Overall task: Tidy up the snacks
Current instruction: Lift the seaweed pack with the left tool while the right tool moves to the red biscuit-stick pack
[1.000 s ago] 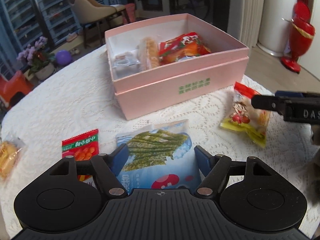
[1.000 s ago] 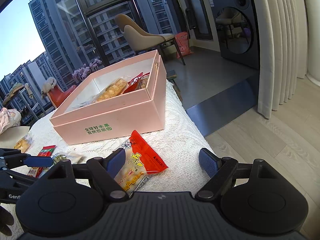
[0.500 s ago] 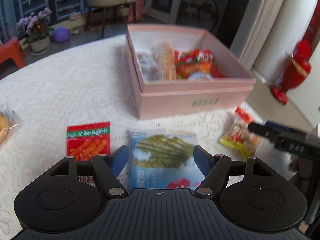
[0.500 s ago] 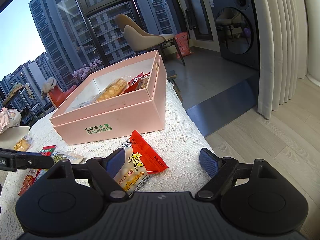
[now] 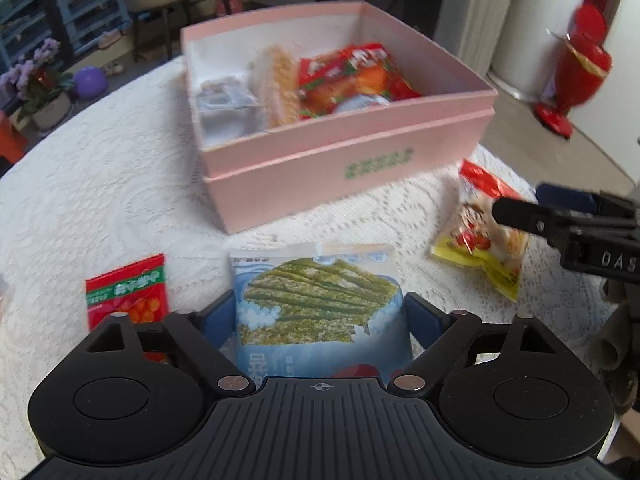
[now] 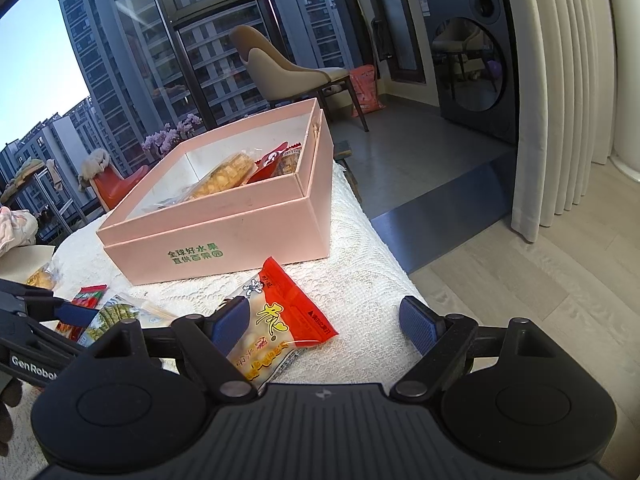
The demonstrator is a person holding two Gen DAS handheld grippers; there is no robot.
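A pink box (image 5: 344, 168) with several snacks inside stands on the white lace table; it also shows in the right wrist view (image 6: 224, 236). My left gripper (image 5: 320, 320) is open, its fingers either side of a blue seaweed snack packet (image 5: 316, 300) that lies flat on the table. My right gripper (image 6: 324, 320) is open over a red and yellow snack bag (image 6: 280, 324), whose near end lies between the fingers. That bag also shows in the left wrist view (image 5: 480, 236), with the right gripper's fingertips (image 5: 516, 212) over it.
A small red candy packet (image 5: 128, 292) lies left of the seaweed packet. A yellow snack (image 6: 40, 278) lies at the table's far left. The table's right edge (image 6: 384, 248) drops to the floor. A chair (image 6: 280, 68) and a red vase (image 5: 576, 68) stand beyond.
The left wrist view has swung and moved closer over the seaweed packet, which now reaches further in between the open fingers. The right gripper has stayed still.
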